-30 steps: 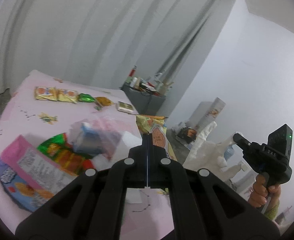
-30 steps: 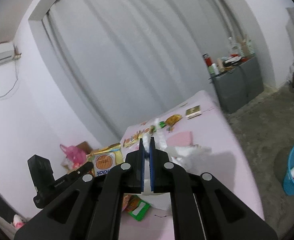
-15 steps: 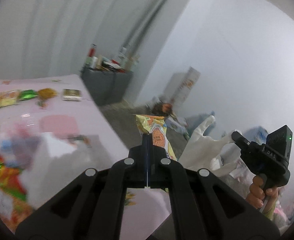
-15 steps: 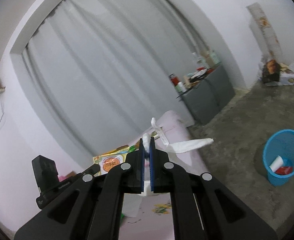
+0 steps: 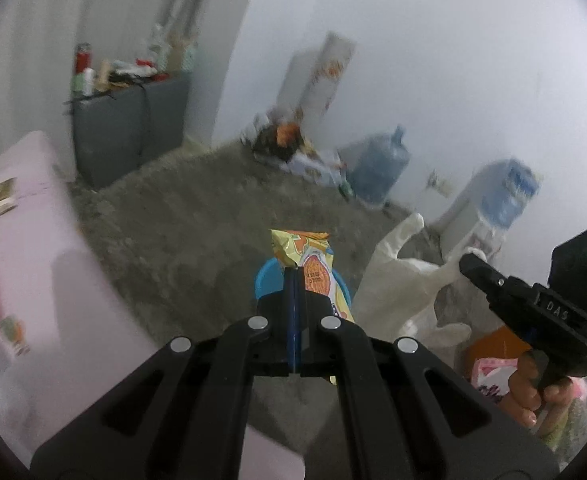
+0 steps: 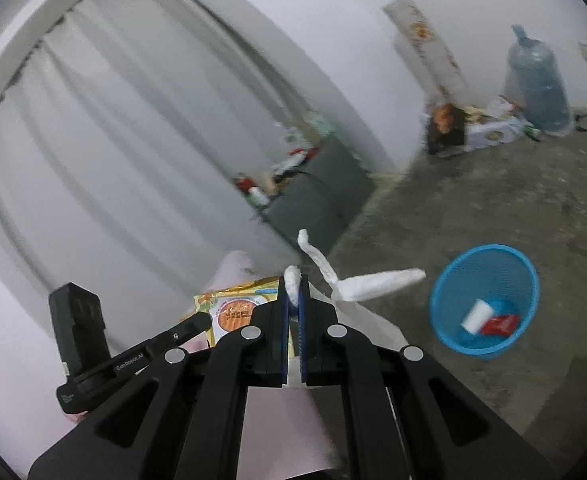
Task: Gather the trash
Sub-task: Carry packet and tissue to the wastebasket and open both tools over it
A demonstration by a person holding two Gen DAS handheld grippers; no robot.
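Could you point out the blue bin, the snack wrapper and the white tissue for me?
blue bin [image 6: 489, 268]: right wrist view, inner mesh wall.
snack wrapper [image 5: 315, 264]: left wrist view, printed front above the fingers.
white tissue [image 6: 377, 282]: right wrist view, its outstretched strip.

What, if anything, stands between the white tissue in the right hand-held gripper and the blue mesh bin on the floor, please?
Nothing visible does. The right hand-held gripper holds the crumpled white tissue in the air, and only bare grey floor lies around the round blue mesh waste bin.
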